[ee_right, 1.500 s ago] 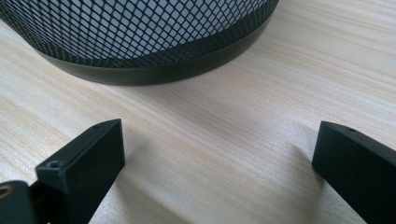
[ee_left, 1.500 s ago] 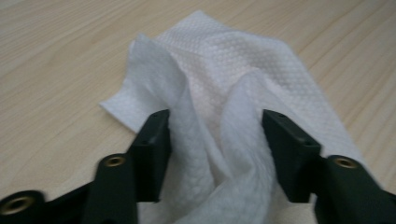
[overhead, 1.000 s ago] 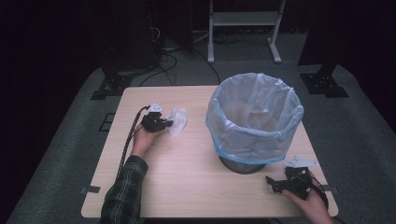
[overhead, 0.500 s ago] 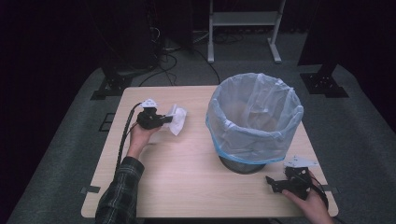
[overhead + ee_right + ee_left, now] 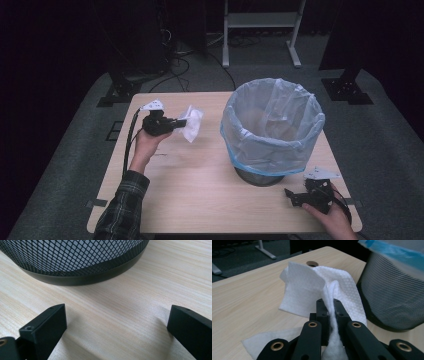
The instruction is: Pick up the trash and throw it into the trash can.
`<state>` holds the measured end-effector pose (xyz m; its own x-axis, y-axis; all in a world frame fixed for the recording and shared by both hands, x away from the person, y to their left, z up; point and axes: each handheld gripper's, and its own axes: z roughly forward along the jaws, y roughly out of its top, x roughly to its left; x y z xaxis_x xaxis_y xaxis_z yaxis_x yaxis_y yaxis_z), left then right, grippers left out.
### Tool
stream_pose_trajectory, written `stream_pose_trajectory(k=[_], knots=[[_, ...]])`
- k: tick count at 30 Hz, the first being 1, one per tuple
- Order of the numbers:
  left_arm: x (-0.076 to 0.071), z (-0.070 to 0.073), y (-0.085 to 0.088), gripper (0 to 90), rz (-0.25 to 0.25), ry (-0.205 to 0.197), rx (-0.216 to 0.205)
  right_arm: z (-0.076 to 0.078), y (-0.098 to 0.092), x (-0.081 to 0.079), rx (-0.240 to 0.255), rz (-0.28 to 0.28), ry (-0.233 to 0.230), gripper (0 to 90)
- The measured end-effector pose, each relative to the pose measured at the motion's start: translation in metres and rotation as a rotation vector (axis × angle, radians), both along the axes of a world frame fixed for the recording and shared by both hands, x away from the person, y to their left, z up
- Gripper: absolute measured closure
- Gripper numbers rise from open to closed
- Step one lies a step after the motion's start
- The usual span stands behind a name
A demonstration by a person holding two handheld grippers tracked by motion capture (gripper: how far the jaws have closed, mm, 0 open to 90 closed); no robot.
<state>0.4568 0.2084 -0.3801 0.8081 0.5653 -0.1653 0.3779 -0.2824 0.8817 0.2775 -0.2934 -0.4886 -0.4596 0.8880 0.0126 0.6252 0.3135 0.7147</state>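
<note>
We see the left gripper held up over the left part of the wooden table, its jaws pinched tight on a white paper towel. In the left gripper view the left gripper's two black jaws meet on a fold of the towel — the sheet bunches between the pads, fans out above them and hangs down below, with one corner trailing toward the tabletop. The towel's dimpled texture is plain there.

To the right of the towel stands a black mesh wastebasket lined with a pale blue plastic bag, whose rim folds over the top edge. The towel hangs near the basket but apart from it, at about the height of the bag's rim in the high view.

The right gripper rests low at the near right corner of the table, just beside the foot of the basket. In the right gripper view its jaws stand wide apart with bare wood between them — they grip nothing, and the basket's mesh wall rises just ahead.
</note>
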Motion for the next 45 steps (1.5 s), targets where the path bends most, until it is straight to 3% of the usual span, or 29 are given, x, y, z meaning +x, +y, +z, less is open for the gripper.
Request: stream_pose_trajectory(k=[7, 11, 25, 29, 45], knots=[[-0.011, 0.026, -0.007, 86.4, -0.052, -0.009, -0.028, 0.0, 0.0, 0.0, 0.0, 0.0, 0.0, 0.9], [-0.017, 0.039, -0.012, 86.4, -0.074, -0.023, -0.021, 0.0, 0.0, 0.0, 0.0, 0.0, 0.0, 0.9], [-0.032, 0.078, -0.024, 86.4, -0.124, -0.065, -0.053, 0.0, 0.0, 0.0, 0.0, 0.0, 0.0, 0.9], [-0.038, 0.097, -0.031, 86.3, -0.154, -0.092, -0.07, 0.0, 0.0, 0.0, 0.001, 0.0, 0.0, 0.9], [-0.047, 0.148, -0.058, 86.4, -0.261, -0.129, -0.125, 0.0, 0.0, 0.0, 0.0, 0.0, 0.0, 0.9]])
